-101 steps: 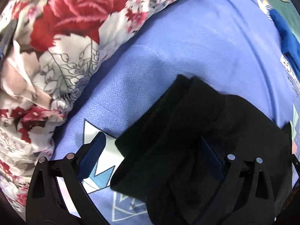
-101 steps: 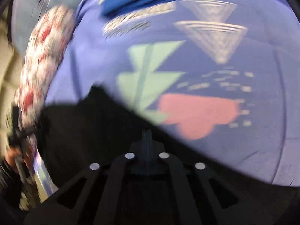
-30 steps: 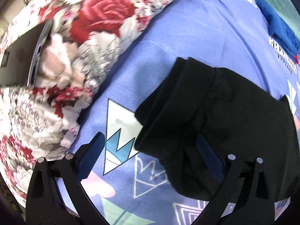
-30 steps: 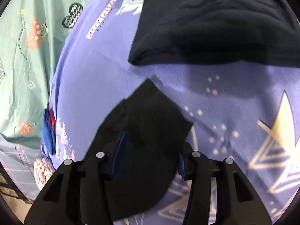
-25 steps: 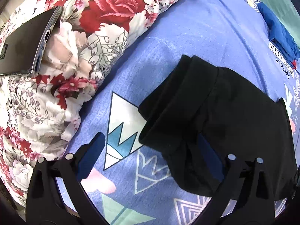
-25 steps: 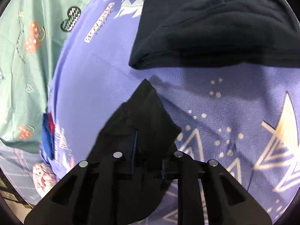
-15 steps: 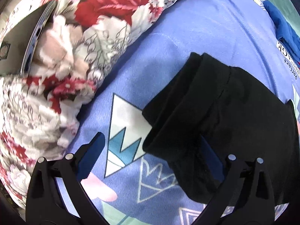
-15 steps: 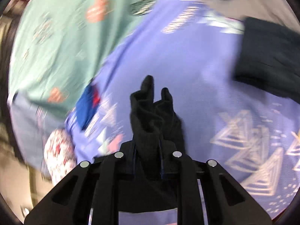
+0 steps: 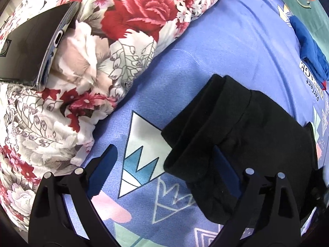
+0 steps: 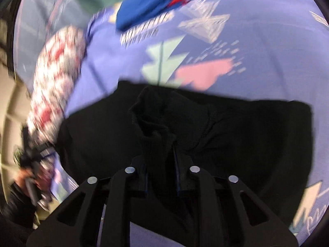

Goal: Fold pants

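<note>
Left wrist view: my left gripper [image 9: 163, 163] has its fingers spread wide with nothing between the pads, poised over the purple patterned sheet [image 9: 226, 47]; the black pants [image 9: 242, 144] lie folded on it with one rolled edge reaching between my fingers, a floral quilt [image 9: 86, 78] bearing a dark phone [image 9: 30, 49] beside them. Right wrist view, blurred: my right gripper [image 10: 160, 173] is clamped on a bunched fold of the pants, and a blue cloth [image 10: 148, 4] lies farther off.
</note>
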Available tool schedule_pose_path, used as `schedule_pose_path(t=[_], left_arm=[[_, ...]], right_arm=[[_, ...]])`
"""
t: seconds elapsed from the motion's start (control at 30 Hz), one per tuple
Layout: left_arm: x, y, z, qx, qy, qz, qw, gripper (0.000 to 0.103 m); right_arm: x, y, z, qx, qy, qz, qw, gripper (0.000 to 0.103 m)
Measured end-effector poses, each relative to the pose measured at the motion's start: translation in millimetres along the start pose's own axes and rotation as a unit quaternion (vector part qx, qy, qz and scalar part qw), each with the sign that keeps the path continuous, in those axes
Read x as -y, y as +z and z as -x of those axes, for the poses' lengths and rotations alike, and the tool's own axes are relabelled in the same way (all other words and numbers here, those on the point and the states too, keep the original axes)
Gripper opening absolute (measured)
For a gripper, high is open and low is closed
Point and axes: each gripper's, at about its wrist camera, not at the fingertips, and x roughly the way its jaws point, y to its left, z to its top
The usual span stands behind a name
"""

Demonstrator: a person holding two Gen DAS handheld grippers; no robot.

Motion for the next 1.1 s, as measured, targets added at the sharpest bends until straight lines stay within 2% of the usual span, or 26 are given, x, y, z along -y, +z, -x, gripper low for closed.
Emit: schedule_pose_path(t=[0.07, 0.1, 0.13, 0.2, 0.27, 0.33, 0.37, 0.4, 0.43, 0.47, 0.6, 0.67, 0.83, 0.93, 1.03, 1.1], left_arm=[[1, 0, -1, -0.001, -0.002, -0.001, 1.0, 0.093], [1, 1, -1, -0.002, -0.004, -0.002, 1.0, 0.093], [-3, 0, -3, -0.002, -0.005, -0.004, 1.0, 0.093], [-1, 1, -1, -0.002, -0.008, -0.01, 0.9999, 0.093], [1, 3, 4, 0.005, -0.012, -0.018, 0.9998, 0.093], [6, 4, 9, 0.013, -0.011, -0.029, 0.9994, 0.093], [9, 4, 13, 0.018, -0.012, -0.038, 0.999, 0.093], [15, 5, 14, 0.022, -0.013, -0.046, 0.9986, 0.093], [25, 2, 24, 0.026, -0.014, -0.054, 0.9981, 0.093], [31, 1, 29, 0.029, -0.018, -0.062, 0.9975, 0.093], [53, -4, 36, 0.026, -0.017, -0.09, 0.9954, 0.093], [54, -6, 34, 0.019, -0.012, -0.092, 0.9955, 0.093], [37, -12, 37, 0.007, -0.008, -0.07, 0.9975, 0.093], [22, -17, 38, 0.003, -0.004, -0.055, 0.9985, 0.093], [12, -27, 38, -0.003, 0.0, -0.041, 0.9991, 0.093], [7, -31, 37, -0.009, 0.003, -0.037, 0.9993, 0.093]], right_arm=[[-5, -2, -15, -0.023, -0.004, 0.014, 1.0, 0.042], [-4, -2, -15, -0.028, 0.022, 0.008, 0.999, 0.058], [-1, -3, -13, -0.032, 0.044, -0.004, 0.999, 0.067], [10, 1, -6, -0.054, 0.112, -0.049, 0.991, 0.069], [30, 5, 9, -0.056, 0.174, -0.102, 0.978, 0.069], [51, 11, 31, -0.028, 0.193, -0.12, 0.973, 0.066], [65, 16, 45, -0.006, 0.158, -0.125, 0.979, 0.061], [75, 18, 51, 0.003, 0.117, -0.125, 0.985, 0.042], [86, 20, 57, 0.01, 0.063, -0.12, 0.991, 0.03], [97, 21, 61, 0.02, 0.024, -0.124, 0.992, 0.029], [130, 21, 51, 0.038, -0.046, -0.154, 0.986, 0.022], [139, 19, 44, 0.043, -0.036, -0.176, 0.983, 0.02], [125, 14, 75, 0.046, -0.002, -0.139, 0.989, 0.023], [128, -5, 85, 0.002, -0.005, -0.117, 0.993, 0.023], [139, -33, 73, -0.045, -0.038, -0.108, 0.992, 0.019], [141, -43, 73, -0.041, -0.039, -0.107, 0.993, 0.019]])
